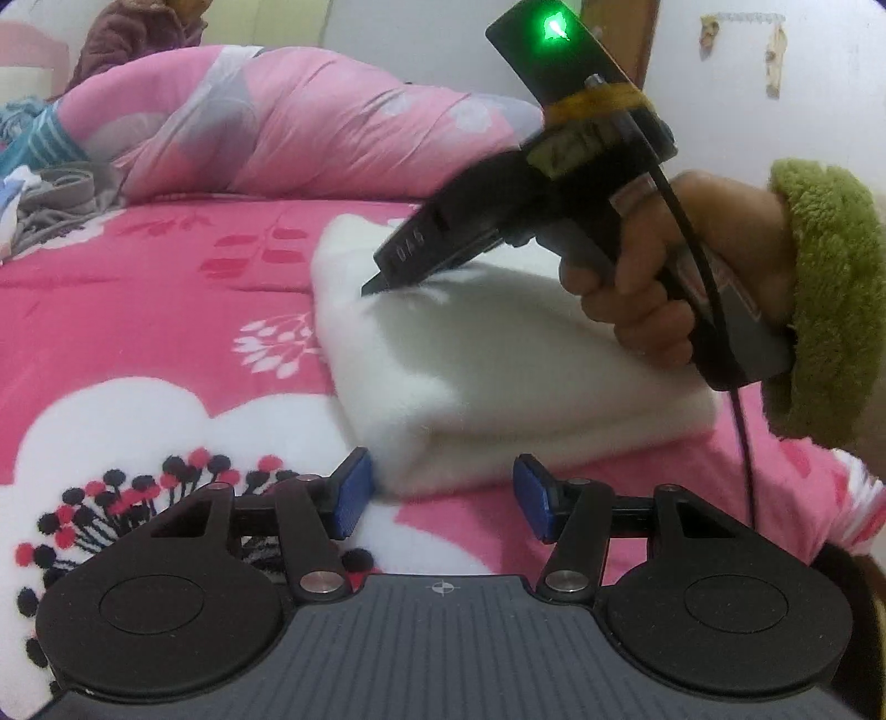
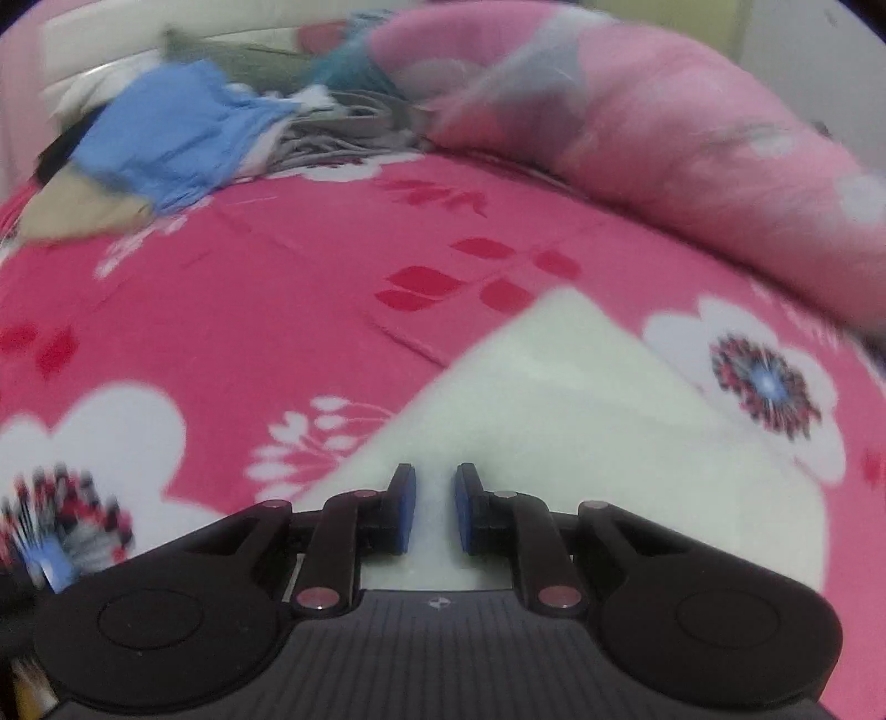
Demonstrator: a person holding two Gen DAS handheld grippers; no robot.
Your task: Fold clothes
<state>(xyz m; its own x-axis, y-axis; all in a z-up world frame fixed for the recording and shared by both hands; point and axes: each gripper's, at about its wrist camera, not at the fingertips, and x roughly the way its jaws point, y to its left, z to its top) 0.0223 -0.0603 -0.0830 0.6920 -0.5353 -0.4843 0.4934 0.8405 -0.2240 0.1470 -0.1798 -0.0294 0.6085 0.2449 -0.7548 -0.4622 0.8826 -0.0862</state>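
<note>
A white fleece garment (image 1: 498,354) lies folded into a thick rectangle on the pink flowered bedspread (image 1: 138,310). My left gripper (image 1: 443,495) is open at the bundle's near edge, and its blue pads (image 1: 351,493) flank the near corner of the fold without closing on it. My right gripper (image 1: 371,288), held by a hand in a green fleece sleeve (image 1: 825,310), points down with its tip on top of the bundle near the far left corner. In the right wrist view the right gripper (image 2: 436,509) hovers over the white garment (image 2: 554,399), jaws only narrowly apart, nothing pinched.
A rolled pink and grey quilt (image 1: 310,122) runs along the far side of the bed. A heap of unfolded clothes, blue, grey and tan (image 2: 177,133), lies at the far left. A person in a dark red top (image 1: 138,33) sits behind the quilt.
</note>
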